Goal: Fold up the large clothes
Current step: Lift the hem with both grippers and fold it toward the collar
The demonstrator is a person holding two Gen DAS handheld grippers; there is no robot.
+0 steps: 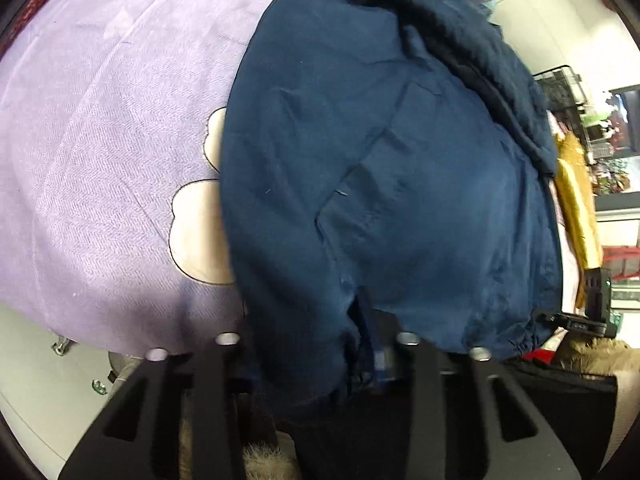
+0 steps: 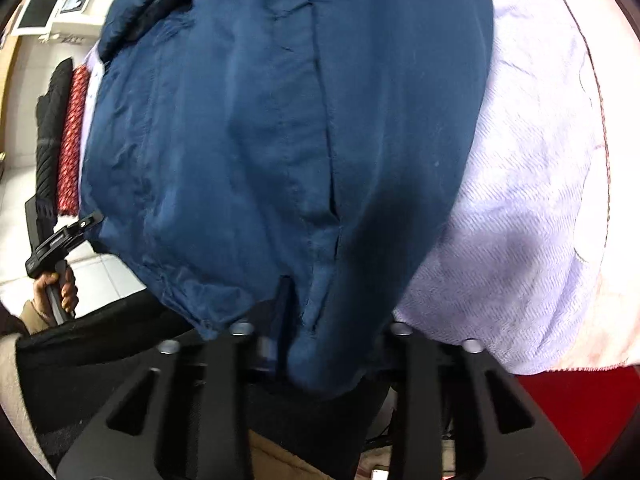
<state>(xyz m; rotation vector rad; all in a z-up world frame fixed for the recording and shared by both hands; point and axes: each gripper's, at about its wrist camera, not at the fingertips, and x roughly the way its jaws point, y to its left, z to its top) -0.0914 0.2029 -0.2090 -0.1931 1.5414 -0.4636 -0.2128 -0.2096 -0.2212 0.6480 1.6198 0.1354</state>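
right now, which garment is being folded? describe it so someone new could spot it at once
Start at the lilac bedspread with pale flower outlines that covers the bed. Spread across it lies the navy jacket, its near hem at the edge where both sets of jaws pinch it. It is the only large dark blue piece; the neighbours at the sides are gold, red or black.

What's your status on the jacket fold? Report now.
Left claw shut on blue jacket hem. Right claw shut on same hem, other corner. Jacket spread on lilac blanket. Nothing in the way.
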